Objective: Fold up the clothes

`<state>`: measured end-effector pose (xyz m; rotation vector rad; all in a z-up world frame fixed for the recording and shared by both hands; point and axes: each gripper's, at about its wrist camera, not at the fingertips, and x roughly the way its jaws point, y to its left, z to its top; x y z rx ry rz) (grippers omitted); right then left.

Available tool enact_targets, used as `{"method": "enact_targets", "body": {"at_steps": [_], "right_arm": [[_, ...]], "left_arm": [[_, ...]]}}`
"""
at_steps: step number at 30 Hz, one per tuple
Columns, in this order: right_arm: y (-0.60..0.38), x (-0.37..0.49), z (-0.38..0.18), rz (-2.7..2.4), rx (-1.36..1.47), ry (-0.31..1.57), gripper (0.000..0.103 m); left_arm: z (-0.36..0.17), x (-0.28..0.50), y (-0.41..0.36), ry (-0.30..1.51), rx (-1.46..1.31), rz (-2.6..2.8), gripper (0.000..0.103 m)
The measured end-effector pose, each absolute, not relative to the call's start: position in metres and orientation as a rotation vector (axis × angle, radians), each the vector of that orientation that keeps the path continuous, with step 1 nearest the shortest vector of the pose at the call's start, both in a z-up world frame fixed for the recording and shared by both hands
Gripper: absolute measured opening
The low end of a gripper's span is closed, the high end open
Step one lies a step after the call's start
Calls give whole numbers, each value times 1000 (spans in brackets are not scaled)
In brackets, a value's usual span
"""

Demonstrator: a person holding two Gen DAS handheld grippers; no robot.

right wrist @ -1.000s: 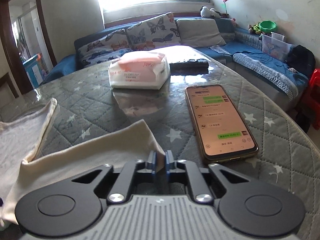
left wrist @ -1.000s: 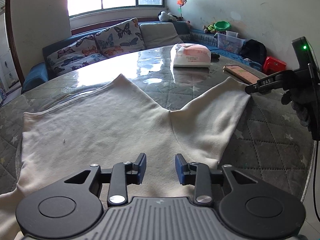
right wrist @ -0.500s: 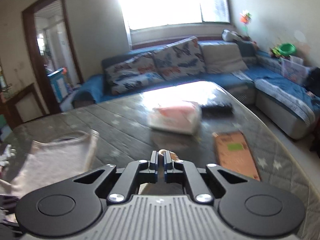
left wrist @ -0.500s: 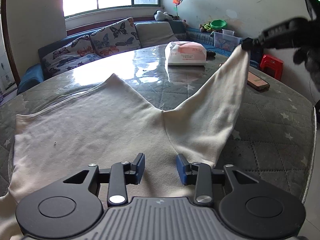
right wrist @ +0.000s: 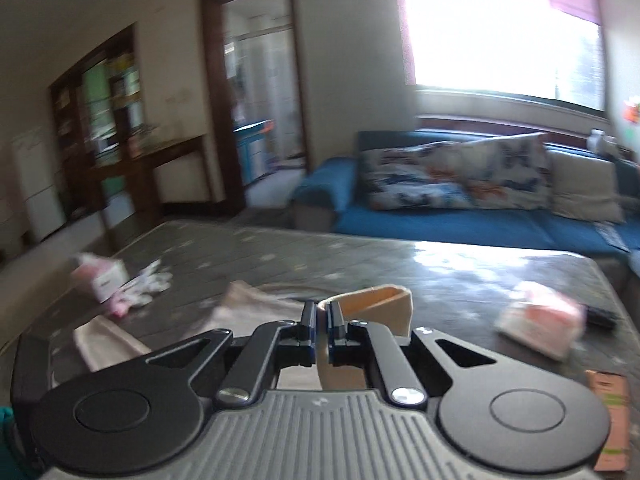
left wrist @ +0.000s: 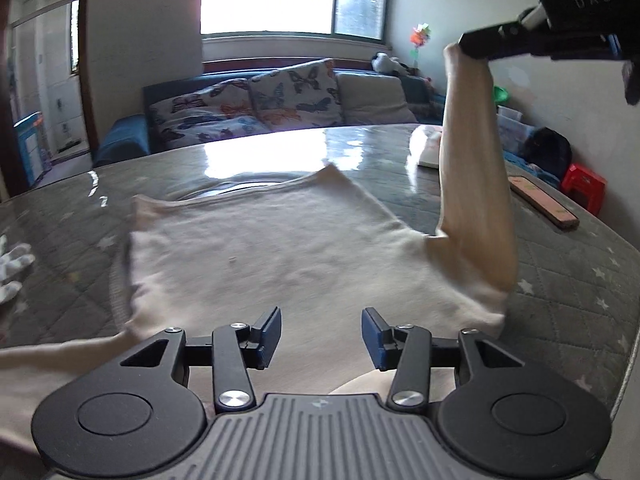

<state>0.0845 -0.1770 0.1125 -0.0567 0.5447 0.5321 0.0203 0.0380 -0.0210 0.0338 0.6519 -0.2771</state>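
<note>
A cream long-sleeved top (left wrist: 272,256) lies spread flat on the quilted grey table (left wrist: 568,280). My left gripper (left wrist: 321,334) hovers open just above the near part of the garment, nothing between its blue pads. My right gripper (right wrist: 322,312) is shut on the cuff of the right sleeve (right wrist: 380,304). In the left wrist view that sleeve (left wrist: 472,184) stands lifted high off the table, pinched at its tip by the right gripper (left wrist: 464,46) at the upper right.
A phone (left wrist: 544,204) lies on the table's right side, and a pink-and-white tissue pack (right wrist: 540,324) sits beyond the sleeve. A small pink box (right wrist: 102,276) and white gloves (right wrist: 148,284) rest at the far left. A blue sofa (right wrist: 440,216) runs behind the table.
My right gripper has lifted the sleeve cuff from the table, raised it high and swung it leftward over the garment. My left gripper stayed open and low over the near part.
</note>
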Motion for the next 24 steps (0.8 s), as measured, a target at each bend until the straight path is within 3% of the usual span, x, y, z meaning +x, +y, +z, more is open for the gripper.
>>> {"method": "enact_targets", "body": {"at_steps": [12, 16, 24], "right_arm": [[-53, 69, 17, 783, -185, 772, 7], [-54, 60, 15, 822, -202, 766, 16], [-118, 60, 22, 702, -242, 751, 16]], "left_arm": [[-35, -5, 103, 683, -52, -117, 49], [-34, -7, 110, 685, -58, -95, 49], [-24, 2, 87, 658, -42, -166, 47]]}}
